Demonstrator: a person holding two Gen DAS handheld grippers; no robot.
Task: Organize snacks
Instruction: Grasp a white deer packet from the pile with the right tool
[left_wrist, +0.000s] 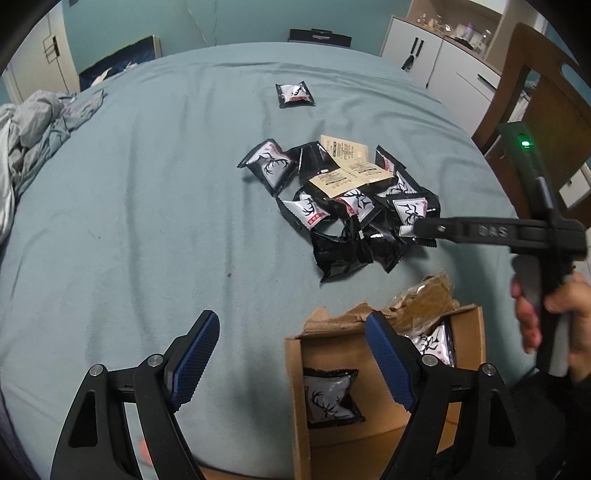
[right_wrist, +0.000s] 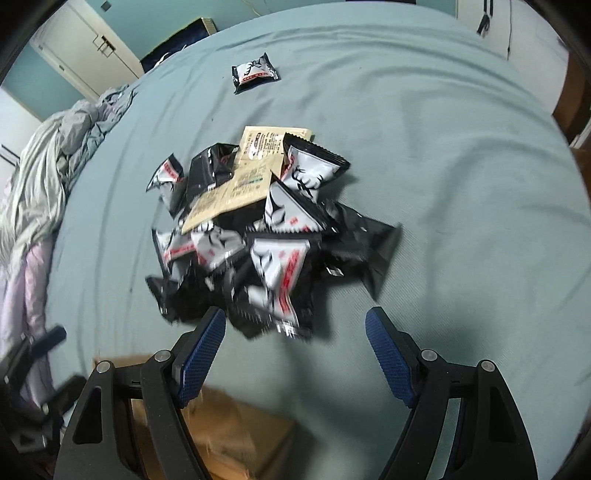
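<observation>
Right gripper (right_wrist: 295, 354) is poised low over the near edge of the snack pile (left_wrist: 347, 206) on the bed (left_wrist: 129, 221), jaws spread wide and empty, nothing between the blue pads (right_wrist: 201, 354). From the left wrist view its fingers reach in from the right, tips at the right side of the heap. Left gripper (left_wrist: 291, 362) hangs back near the cardboard box (left_wrist: 384, 369), jaws released too, holding nothing.

The heap sits mid-bed: black-and-white antler packets jumbled every which way, with beige packets (left_wrist: 347, 173) lying flat on top toward the far side. One stray packet (left_wrist: 294, 95) lies well apart, further up the bed. The box is just beside the pile on the near side, its torn flaps up, with at least two packets (left_wrist: 330, 397) already lying inside.

The step looks like picking the next packet for the box. Best bet, I'd say: single out the nearest one (right_wrist: 284, 280), which stands tilted with its long axis running toward the gripper and its crimped end pointing this way. Close across the short width, on the puffed body rather than the slippery crimp, and lift straight up so neighbours don't drag along. The wrappers are glossy and overlapped, so a deep bite risks grabbing two
</observation>
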